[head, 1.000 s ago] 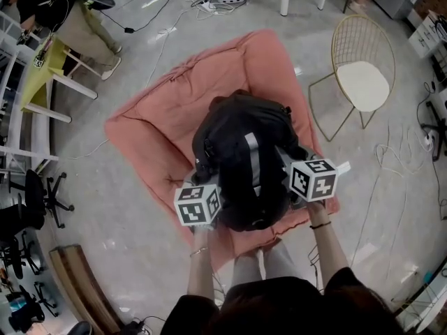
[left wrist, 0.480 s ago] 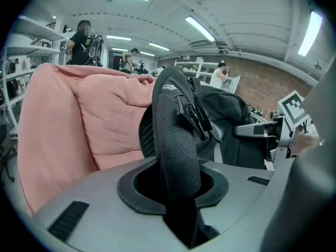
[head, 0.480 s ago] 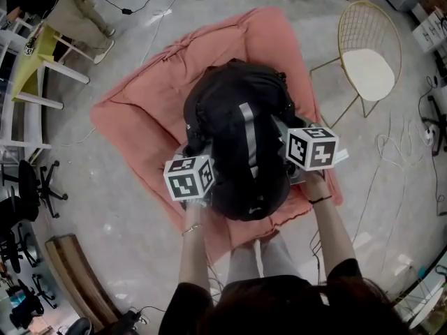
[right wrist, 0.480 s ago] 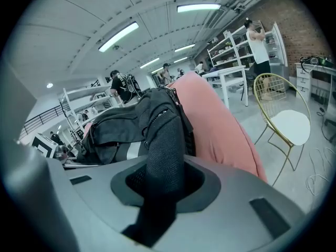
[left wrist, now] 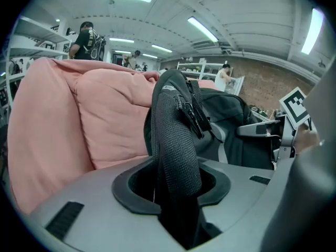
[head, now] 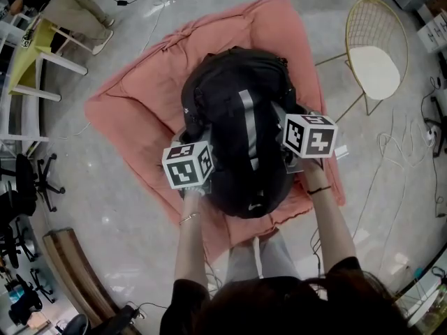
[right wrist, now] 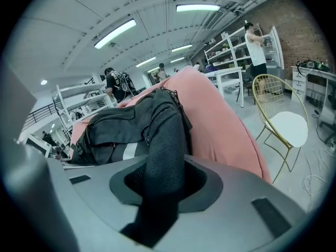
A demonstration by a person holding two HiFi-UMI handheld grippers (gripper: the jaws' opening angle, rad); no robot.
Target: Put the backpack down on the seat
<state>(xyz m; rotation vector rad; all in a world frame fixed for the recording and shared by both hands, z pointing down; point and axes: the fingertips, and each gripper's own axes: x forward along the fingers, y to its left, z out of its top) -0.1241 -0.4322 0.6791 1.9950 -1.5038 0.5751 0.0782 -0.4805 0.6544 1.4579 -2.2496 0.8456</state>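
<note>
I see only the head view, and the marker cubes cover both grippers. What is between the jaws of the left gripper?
Observer: The left gripper pinches a black mesh shoulder strap of the black fabric backpack, though its jaws have just been opening.
Operator: And the right gripper?
Observer: The right gripper is closed on the other mesh strap.

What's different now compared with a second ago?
The backpack moved farther back over the pink seat, carried by the left gripper and right gripper. Both sets of jaws have just been opening, each with a shoulder strap between them. The seat stayed put.
</note>
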